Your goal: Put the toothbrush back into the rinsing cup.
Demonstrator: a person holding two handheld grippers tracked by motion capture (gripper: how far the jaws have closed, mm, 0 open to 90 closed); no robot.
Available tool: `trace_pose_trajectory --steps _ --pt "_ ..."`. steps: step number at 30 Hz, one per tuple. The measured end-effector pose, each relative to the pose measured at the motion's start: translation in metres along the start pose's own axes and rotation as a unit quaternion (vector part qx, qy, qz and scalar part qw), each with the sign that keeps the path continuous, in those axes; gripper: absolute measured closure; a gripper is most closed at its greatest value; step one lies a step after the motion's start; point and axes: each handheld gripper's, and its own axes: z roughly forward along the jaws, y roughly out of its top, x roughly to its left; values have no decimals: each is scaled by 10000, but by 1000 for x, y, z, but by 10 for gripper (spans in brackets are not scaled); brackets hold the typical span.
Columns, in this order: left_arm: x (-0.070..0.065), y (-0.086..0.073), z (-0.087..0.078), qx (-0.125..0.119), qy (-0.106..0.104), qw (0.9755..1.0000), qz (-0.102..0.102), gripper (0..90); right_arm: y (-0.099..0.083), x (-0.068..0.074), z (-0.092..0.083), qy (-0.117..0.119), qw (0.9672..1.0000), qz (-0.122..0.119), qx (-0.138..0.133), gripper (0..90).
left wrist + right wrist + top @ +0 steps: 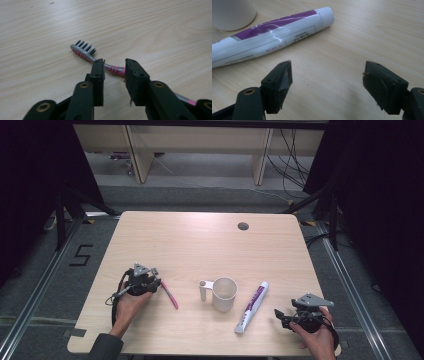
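Pale wood-grain table on grey floor.

Lab recording bay: black curtains, floor rails, loose cables.

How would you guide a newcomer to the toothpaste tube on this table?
Start at the pale wooden table and find the white plastic handled cup near its middle. Just right of it lies the white toothpaste tube with a purple stripe, the fattest, longest item, unlike the thin pink toothbrush.

floor mark: "5" | toothpaste tube print: too blurry
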Motion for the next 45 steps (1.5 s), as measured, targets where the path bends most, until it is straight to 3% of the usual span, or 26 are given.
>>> trace_pose_trajectory --steps 1,4,7,17,24,25,26,27,28,30,33,36,38,41,43,45 --pt "0 1 -2 120 1 9999 96 626 0 0 0 -3 10000 -1 1 246" --pt "-6 3 -2 188 10 9998 -16 545 0 1 1 -7 10000 32 -22 246" --pt "-10 6 -1 352 -9 9994 5 489 0 1 1 43 10000 83 29 246" --pt "-26 17 3 749 -81 9971 97 419 0 1 0 3 10000 14 2 246" --pt "-26 17 11 974 -76 9951 170 417 0 0 0 9 10000 16 5 246" --pt "-26 18 11 1092 -85 9938 203 418 0 1 0 11 10000 14 7 246" --pt "-26 17 12 1103 -88 9936 210 421 1 -3 1 14 9997 -242 -103 246" --pt "-26 18 12 1181 -91 9927 220 426 0 0 1 89 9999 -107 -78 246" --pt "-26 16 13 1111 -89 9935 228 427 1 -2 1 46 9996 -239 -106 246" --pt "-27 17 12 1233 -115 9919 281 433 1 -2 1 51 9997 -235 -108 246" --pt "-27 16 12 1210 -120 9920 344 457 1 -2 1 49 9997 -234 -108 246" --pt "-26 16 10 1288 -124 9905 459 482 1 -1 0 -10 9998 -169 -57 246" --pt "-23 18 8 1463 -135 9877 533 492 1 -2 1 19 9997 -227 -103 247" --pt "-20 19 8 1507 -152 9867 584 524 1 0 0 -27 9999 -135 -32 247" --pt "-18 20 7 1624 -196 9844 655 568 1 0 0 -30 9999 -143 -27 247" --pt "-18 21 6 1659 -199 9835 688 601 1 0 0 -28 9999 -144 -26 247"
